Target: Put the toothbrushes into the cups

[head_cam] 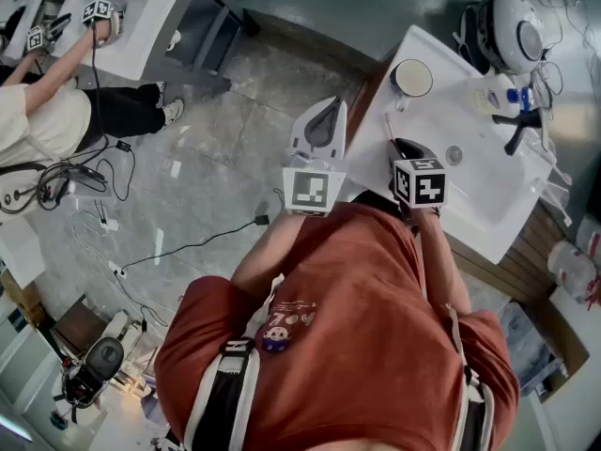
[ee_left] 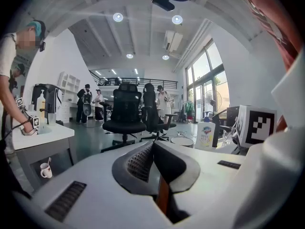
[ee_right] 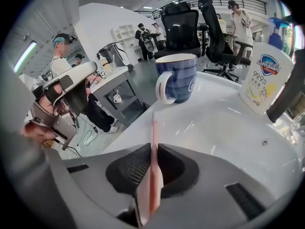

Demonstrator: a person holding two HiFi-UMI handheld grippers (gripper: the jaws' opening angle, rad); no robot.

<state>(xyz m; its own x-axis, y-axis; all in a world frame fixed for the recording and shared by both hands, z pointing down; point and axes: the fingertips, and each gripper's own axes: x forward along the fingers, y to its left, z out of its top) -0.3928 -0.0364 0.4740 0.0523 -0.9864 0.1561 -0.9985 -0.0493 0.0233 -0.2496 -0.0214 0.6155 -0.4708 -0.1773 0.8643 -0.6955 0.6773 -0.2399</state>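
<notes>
Toothbrush (ee_right: 153, 128), pink, is pinched between the closed jaws of the right gripper (ee_right: 153, 148). Its thin end sticks out past the tips, aimed toward the cup (ee_right: 177, 78) but well short of it. Bare white counter (ee_right: 214, 123) is seen between brush tip and cup. The cup is blue and upright at the counter's edge, with its handle on its left side in the right gripper view. Nothing is seen standing in it from the head view. A soap bottle (ee_right: 264, 78) stands right of the cup, apart from it. The left gripper (ee_left: 152, 144) is held left of the cup, off the counter and over the floor. Its jaws are pressed together and nothing is seen past their tips.

Step judged: brush being carried to the cup, not yet inserted. The brush should be raised above the cup rim and centred over the mouth. It should then be lowered until its end is below the rim before the jaws are let go. Rim and handle should not be bumped, since a light cup at the edge could be tipped.
</notes>
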